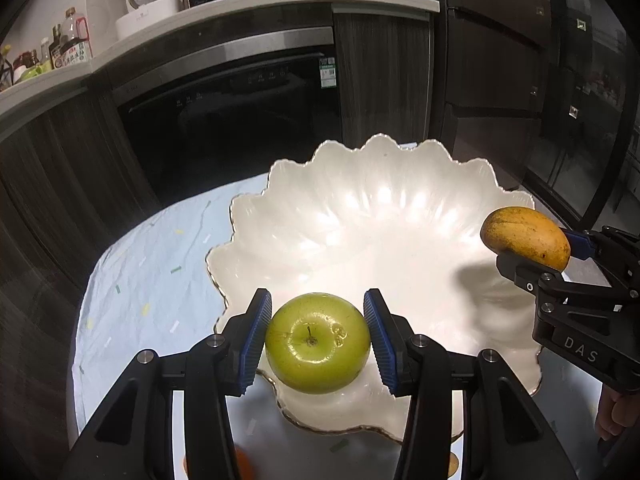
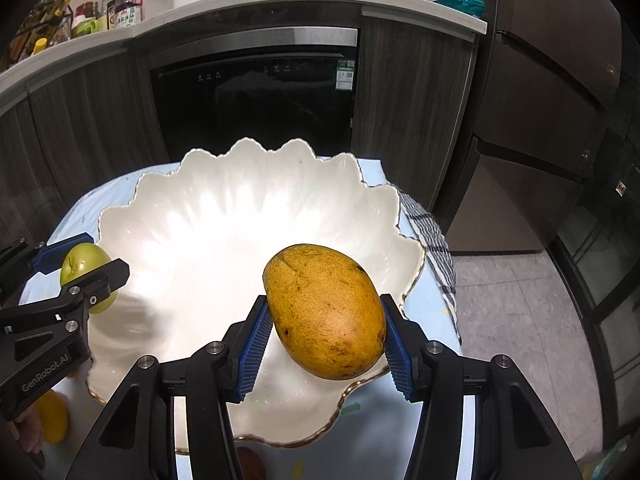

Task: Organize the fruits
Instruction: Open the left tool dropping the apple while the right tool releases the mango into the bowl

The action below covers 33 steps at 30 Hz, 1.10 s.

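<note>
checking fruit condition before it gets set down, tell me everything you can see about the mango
The mango is yellow-orange, oval, with small dark speckles and faint brown marks on a matte skin. It looks whole. It is held off the surface between the blue ribbed pads of the right hand-held gripper, long axis tilted, over the near right rim of the white scalloped bowl. Only the pads touch it.

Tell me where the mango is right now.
The mango is clamped in the right gripper, above the near right rim of the white scalloped bowl.
</note>
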Tool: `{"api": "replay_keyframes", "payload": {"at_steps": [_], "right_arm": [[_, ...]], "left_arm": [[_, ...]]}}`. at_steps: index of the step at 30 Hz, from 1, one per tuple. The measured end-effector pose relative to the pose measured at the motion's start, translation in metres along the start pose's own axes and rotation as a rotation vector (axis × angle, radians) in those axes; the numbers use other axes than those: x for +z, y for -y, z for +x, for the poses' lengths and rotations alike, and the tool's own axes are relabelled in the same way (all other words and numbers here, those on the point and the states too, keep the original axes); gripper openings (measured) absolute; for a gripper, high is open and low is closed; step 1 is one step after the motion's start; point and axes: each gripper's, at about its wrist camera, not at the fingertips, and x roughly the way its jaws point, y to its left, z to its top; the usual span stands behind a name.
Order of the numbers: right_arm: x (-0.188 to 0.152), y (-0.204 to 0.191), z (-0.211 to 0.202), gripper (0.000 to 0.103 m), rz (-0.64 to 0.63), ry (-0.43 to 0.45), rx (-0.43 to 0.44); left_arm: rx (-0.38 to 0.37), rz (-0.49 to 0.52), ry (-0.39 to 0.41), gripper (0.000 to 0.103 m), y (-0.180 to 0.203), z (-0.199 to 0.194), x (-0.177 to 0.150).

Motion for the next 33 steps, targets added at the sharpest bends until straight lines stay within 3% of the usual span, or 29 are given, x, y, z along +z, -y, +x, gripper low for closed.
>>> {"api": "replay_keyframes", "payload": {"at_steps": [9, 12, 13, 14, 17, 26, 33], "right_arm": [[0.0, -0.004, 0.002, 0.054, -0.031, -0.011, -0.029], [0.003, -0.004, -0.008, 0.066, -0.042, 0.035, -0.072], [0.005, -0.003, -0.012, 0.072, -0.038, 0.052, -0.084], [0.005, -0.002, -0.014, 0.074, -0.035, 0.059, -0.084], [0.006, 0.0, -0.02, 0.077, -0.027, 0.076, -0.081], [0.005, 0.002, -0.025, 0.082, -0.006, 0.083, -0.068], [0.001, 0.0, -0.032, 0.083, 0.003, 0.087, -0.055]], "left_arm": [[0.006, 0.002, -0.042, 0.048, 0.002, 0.009, -0.005], [0.009, -0.005, -0.055, 0.048, 0.001, 0.011, -0.006], [0.011, -0.005, -0.054, 0.055, 0.001, 0.011, -0.006], [0.018, -0.001, -0.045, 0.065, 0.002, 0.009, -0.007], [0.04, 0.004, -0.008, 0.084, 0.003, 0.001, -0.006], [0.078, -0.01, 0.007, 0.097, 0.001, -0.008, -0.006], [0.085, -0.026, 0.012, 0.098, -0.001, -0.018, -0.009]]}}
